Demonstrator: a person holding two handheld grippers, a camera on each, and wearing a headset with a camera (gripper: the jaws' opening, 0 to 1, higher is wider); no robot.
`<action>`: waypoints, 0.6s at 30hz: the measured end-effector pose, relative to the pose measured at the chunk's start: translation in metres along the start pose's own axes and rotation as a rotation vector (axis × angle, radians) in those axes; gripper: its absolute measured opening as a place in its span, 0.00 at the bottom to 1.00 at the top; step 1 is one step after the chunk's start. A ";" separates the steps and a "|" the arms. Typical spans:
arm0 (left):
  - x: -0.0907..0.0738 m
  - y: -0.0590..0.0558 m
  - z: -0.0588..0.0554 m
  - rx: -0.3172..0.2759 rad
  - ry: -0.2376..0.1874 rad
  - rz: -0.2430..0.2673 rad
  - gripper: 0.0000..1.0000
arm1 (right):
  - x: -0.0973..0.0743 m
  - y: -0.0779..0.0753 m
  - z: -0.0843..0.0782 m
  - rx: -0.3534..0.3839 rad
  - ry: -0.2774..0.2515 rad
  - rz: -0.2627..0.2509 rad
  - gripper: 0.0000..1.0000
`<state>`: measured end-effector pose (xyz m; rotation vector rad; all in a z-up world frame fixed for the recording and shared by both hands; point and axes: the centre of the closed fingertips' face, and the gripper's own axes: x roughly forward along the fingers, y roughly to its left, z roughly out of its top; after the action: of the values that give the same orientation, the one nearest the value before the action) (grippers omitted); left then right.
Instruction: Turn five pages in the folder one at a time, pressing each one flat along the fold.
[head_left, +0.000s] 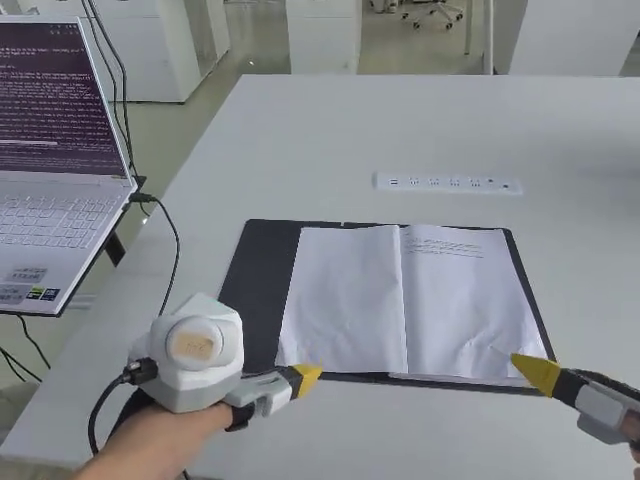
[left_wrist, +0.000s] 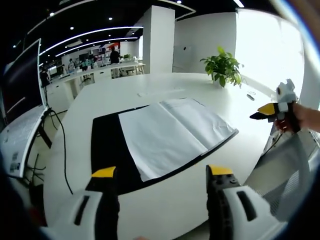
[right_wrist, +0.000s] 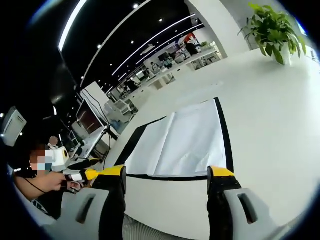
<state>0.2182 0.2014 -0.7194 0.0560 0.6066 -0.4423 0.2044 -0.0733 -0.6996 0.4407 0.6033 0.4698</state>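
A black folder (head_left: 262, 290) lies open on the white table, with a white left page (head_left: 345, 300) and a printed right page (head_left: 462, 300) flat on either side of the fold. My left gripper (head_left: 305, 376) hovers just off the folder's near left edge; its own view shows the jaws (left_wrist: 162, 172) open and bare, with the folder (left_wrist: 107, 145) ahead. My right gripper (head_left: 535, 372) sits by the near right corner, apart from the page. In its own view the jaws (right_wrist: 166, 172) stand open, facing the folder (right_wrist: 222, 135).
An open laptop (head_left: 50, 150) stands at the left table edge, with a black cable (head_left: 172, 245) trailing off it. A white power strip (head_left: 448, 183) lies beyond the folder. A potted plant (left_wrist: 223, 67) stands at the far side. The table's near edge runs just below the grippers.
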 end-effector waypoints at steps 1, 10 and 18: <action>-0.004 -0.002 0.000 -0.010 0.000 -0.002 0.73 | -0.002 -0.003 -0.001 -0.045 0.011 -0.022 0.65; -0.023 -0.011 0.008 -0.048 -0.014 -0.016 0.83 | -0.017 -0.008 0.011 -0.091 -0.028 -0.066 0.75; -0.027 -0.013 0.012 -0.039 -0.031 -0.017 0.82 | -0.020 -0.006 0.013 -0.119 -0.041 -0.062 0.78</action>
<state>0.1991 0.1976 -0.6936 0.0069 0.5854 -0.4468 0.1994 -0.0921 -0.6847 0.3172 0.5448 0.4345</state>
